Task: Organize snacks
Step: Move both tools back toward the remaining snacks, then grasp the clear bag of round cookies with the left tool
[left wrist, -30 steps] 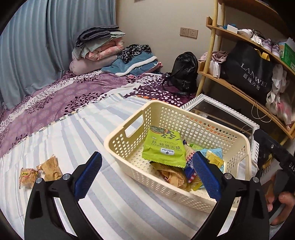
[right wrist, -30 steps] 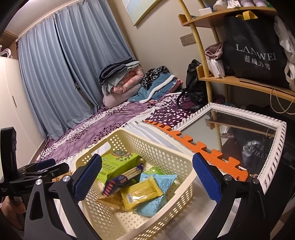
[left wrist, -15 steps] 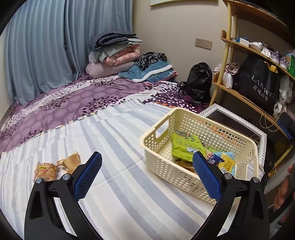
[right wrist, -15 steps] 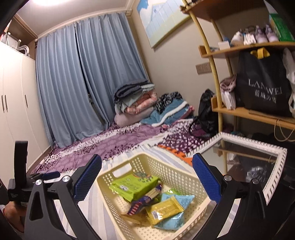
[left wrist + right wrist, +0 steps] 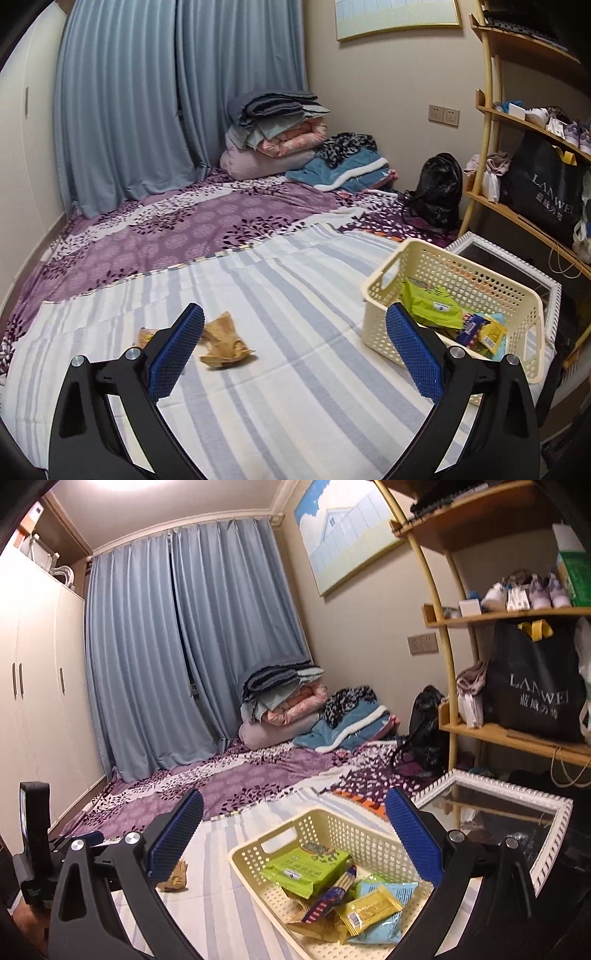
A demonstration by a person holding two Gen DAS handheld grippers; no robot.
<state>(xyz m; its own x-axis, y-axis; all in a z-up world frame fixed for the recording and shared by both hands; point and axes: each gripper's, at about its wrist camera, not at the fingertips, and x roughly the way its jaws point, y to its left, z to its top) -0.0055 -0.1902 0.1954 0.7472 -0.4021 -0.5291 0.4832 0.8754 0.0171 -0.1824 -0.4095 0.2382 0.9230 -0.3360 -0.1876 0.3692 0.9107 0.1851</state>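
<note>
Snack packets are lying in two places around the cream perforated basket (image 5: 384, 291): most are sitting inside it, and two are lying loose on the striped sheet (image 5: 295, 369) well to the left of it. Inside the basket, a green packet (image 5: 308, 867) is leaning against the far side, a yellow packet (image 5: 369, 910) is resting on top of a light blue packet (image 5: 384, 928), and a dark blue striped stick pack (image 5: 328, 899) is lying between the green and the yellow ones. Out on the sheet, a crumpled brown wrapper (image 5: 223, 341) is sitting beside a second small orange-brown packet (image 5: 144, 336), which is partly hidden behind a blue finger pad.

The left gripper (image 5: 295, 354) is hovering over the sheet with its jaws spread wide, holding nothing and touching nothing; the brown wrapper is showing just inside its left finger. The right gripper (image 5: 295, 834) is hanging above the basket, its jaws likewise spread wide and empty, with the basket's contents showing between its fingers. At the left edge of the right wrist view, the left gripper's body is showing.
</note>
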